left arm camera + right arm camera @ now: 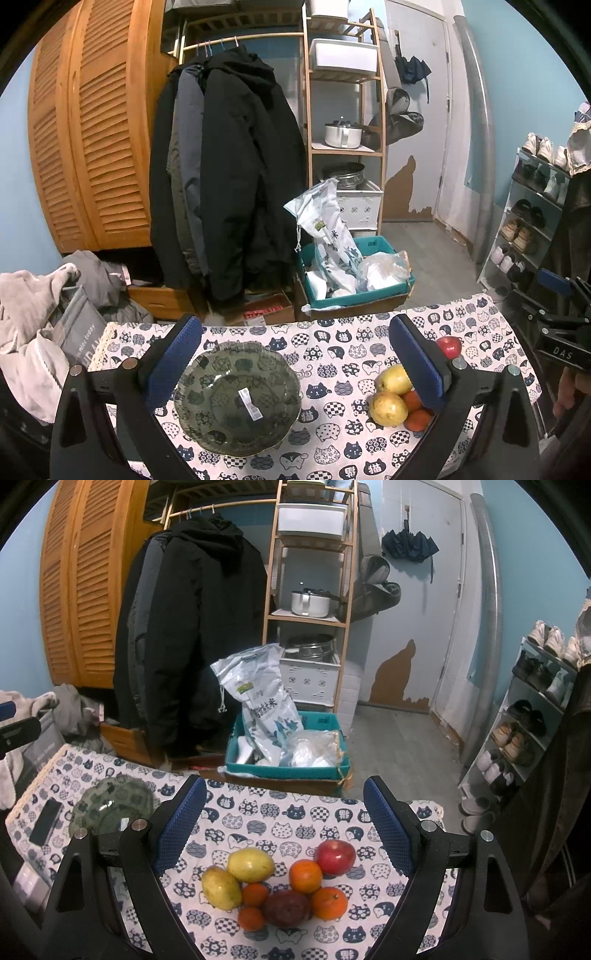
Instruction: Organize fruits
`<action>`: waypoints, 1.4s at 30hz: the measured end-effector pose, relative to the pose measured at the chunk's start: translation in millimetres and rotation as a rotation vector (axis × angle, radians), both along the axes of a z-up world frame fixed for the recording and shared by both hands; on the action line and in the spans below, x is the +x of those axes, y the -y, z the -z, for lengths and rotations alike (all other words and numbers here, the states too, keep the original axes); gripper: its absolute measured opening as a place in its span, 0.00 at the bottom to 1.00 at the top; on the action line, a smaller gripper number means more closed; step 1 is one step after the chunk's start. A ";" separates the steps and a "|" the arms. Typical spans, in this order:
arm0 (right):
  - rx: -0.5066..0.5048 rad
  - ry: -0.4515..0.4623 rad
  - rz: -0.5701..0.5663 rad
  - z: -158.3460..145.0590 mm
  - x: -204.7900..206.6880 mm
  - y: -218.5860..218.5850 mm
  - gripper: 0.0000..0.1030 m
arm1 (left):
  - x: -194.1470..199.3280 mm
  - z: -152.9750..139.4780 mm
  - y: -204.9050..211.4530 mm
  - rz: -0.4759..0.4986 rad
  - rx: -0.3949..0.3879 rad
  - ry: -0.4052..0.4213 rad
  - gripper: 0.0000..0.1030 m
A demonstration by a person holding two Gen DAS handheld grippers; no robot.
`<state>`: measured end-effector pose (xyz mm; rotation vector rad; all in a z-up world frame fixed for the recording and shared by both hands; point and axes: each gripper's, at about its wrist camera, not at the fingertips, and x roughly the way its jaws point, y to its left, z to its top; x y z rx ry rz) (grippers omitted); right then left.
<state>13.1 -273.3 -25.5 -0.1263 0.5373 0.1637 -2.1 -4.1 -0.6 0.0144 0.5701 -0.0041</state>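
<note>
Black coats (225, 177) hang on rail, far ahead of jaws, left of centre. Louvred wooden wardrobe (88, 147) further left. Wooden shelf unit (310, 590) ahead, white pot (309, 603) on it. Teal crate (288, 757) with rice bag (258, 698) just beyond table edge. Shoe rack (524, 720) far right. Dark phone (46, 821) left of jaws.

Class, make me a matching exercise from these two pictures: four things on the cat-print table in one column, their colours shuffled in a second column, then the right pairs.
Things:
1. apple
2. bowl
3. phone
4. largest orange

Colours:
A. black
B. orange
C. red
D. smoky grey-green glass

Pairs: 1-C, 2-D, 3-A, 4-B
</note>
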 end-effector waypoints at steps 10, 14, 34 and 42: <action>0.000 -0.006 0.000 0.5 0.2 -2.4 0.83 | 0.1 -0.2 -0.1 0.001 -0.002 -0.001 0.99; -0.001 -0.005 -0.002 0.1 0.7 -1.4 0.83 | 0.3 -0.2 0.4 0.002 -0.001 0.000 0.99; -0.002 -0.003 -0.003 1.0 0.5 -2.5 0.83 | -0.3 -0.5 1.1 0.001 -0.007 -0.002 0.99; -0.012 0.003 -0.006 -1.5 -1.6 -20.4 0.83 | -0.3 -0.3 0.9 0.001 -0.007 -0.002 0.99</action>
